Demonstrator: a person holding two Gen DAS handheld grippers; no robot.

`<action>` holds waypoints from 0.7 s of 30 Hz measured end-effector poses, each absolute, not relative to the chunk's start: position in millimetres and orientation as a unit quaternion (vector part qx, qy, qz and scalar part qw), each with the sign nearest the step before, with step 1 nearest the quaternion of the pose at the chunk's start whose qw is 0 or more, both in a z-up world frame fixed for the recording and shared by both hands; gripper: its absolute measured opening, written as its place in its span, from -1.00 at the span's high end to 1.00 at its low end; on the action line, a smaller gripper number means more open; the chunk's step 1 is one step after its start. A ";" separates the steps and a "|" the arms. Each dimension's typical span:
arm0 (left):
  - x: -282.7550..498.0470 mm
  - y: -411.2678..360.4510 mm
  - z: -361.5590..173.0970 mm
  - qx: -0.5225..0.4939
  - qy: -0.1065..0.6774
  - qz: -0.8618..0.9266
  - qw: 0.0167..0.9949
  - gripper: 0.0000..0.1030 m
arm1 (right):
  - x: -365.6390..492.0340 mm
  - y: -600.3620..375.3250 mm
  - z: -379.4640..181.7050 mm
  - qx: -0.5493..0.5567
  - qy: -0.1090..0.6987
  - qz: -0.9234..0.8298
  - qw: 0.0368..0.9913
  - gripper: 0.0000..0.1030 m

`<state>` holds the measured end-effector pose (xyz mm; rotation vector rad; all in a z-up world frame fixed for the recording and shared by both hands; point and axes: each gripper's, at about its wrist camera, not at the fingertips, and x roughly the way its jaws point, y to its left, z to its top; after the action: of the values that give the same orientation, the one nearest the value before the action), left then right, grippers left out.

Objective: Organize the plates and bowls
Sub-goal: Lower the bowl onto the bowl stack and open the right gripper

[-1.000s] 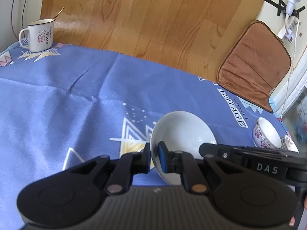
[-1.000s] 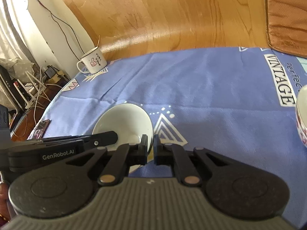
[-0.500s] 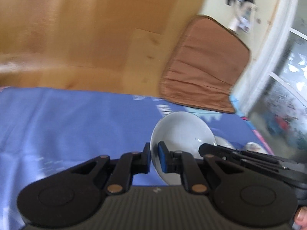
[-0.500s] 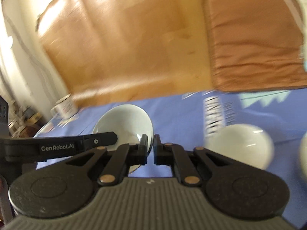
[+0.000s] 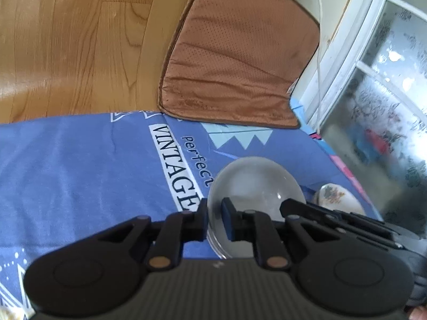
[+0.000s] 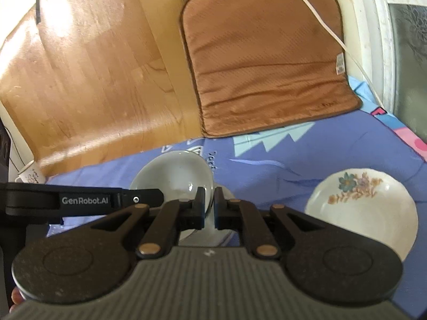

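Above blue cloth (image 5: 80,160), left claw (image 5: 215,220) and right claw (image 6: 208,208) each pinch the white bowl's (image 5: 253,184) rim.

"vintage" and "perfect" on blue cloth (image 5: 80,165), "genrobot.ai" on left claw (image 6: 85,200)

Daylight fills both views, coming from the frosted window (image 5: 384,101) at the right. A bright glare patch washes out the wooden floor (image 6: 80,13) at upper left in the right wrist view. Fisheye distortion bends every edge, with dark corners. Slight motion blur softens the blue printed cloth (image 5: 80,165) and the window.
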<state>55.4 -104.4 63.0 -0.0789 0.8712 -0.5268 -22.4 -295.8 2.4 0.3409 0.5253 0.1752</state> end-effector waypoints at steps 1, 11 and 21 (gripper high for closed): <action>55.9 -105.8 61.6 -0.034 0.418 -0.251 0.872 0.76 | -21.6 -296.7 0.4 0.168 0.258 0.084 0.948 0.74; 44.0 -94.7 78.2 -0.047 0.396 -0.249 0.882 0.76 | -35.2 -309.9 3.2 0.193 0.225 0.067 0.953 0.56; 2.2 -73.8 87.2 -0.045 0.383 -0.244 0.890 0.76 | -75.0 -306.5 1.5 0.209 0.214 0.070 0.952 0.55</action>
<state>2.2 -73.8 87.2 -0.0945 0.7952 -0.5062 -75.0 -306.5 1.5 0.4247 0.4348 0.1428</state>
